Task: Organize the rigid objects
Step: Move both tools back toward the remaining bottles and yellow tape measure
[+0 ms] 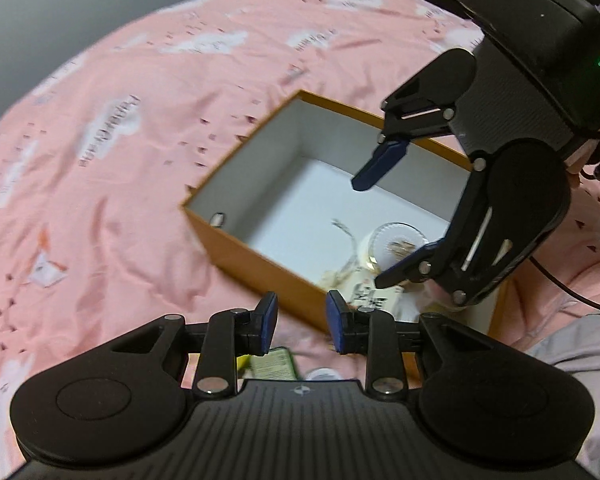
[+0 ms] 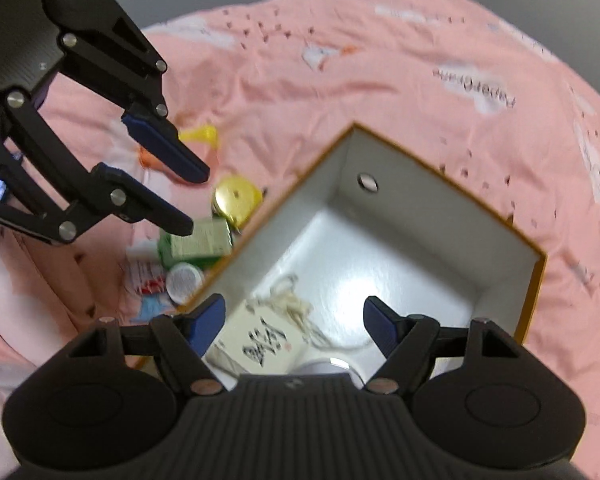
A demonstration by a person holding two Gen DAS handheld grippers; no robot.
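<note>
Above the box's (image 2: pixel 534 280) rim, both grippers' (image 1: pixel 302 322) (image 2: pixel 294 322) fingers stand apart, gripping nothing.

Pink bedsheet (image 2: pixel 380 64) everywhere, scattered with white cloud patches and small dark specks. The box (image 2: pixel 534 304) shows orange-brown outside and white inside. In it lies a cream card (image 2: pixel 260 344) with black brush characters, beside a pale beige cord (image 2: pixel 292 304). Outside sit a green packet (image 2: pixel 198 242), a yellow round tin (image 2: pixel 236 200), and a white ribbed cap (image 2: pixel 185 280). Both grippers, the left gripper (image 2: pixel 180 196) and the right gripper (image 2: pixel 294 320), are black with blue pads.
</note>
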